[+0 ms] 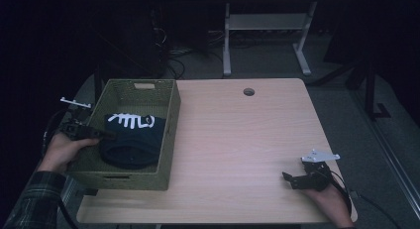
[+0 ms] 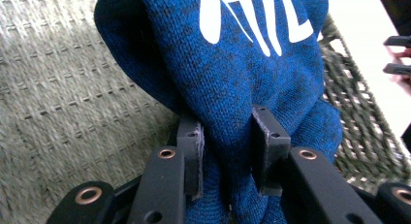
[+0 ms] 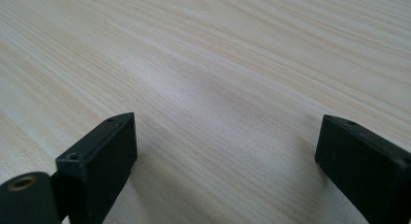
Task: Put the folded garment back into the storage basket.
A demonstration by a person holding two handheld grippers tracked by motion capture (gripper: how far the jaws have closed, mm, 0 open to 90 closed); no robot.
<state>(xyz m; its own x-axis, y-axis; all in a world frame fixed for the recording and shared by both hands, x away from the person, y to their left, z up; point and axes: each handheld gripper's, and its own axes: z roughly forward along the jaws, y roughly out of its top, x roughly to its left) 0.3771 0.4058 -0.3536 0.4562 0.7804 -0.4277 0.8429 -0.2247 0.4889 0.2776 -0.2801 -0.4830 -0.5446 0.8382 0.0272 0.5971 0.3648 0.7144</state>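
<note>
Left claw (image 2: pixel 226 151) pinching blue knit (image 2: pixel 242 64) inside basket (image 1: pixel 171 135); right claw (image 3: pixel 228 161) spread over counter (image 1: pixel 237 140). Next, probably: release or lift out.

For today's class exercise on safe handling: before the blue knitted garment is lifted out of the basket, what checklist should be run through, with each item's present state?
1. Left gripper closed on the blue garment: ok, a fold sits between its fingers.
2. Garment inside the basket: ok.
3. Grip deep enough to hold the whole garment: cannot tell.
4. Right gripper free: ok, open above the bare table.
5. Table beside the basket free for setting down: ok.
6. Basket will stay put during the lift: cannot tell.
</note>
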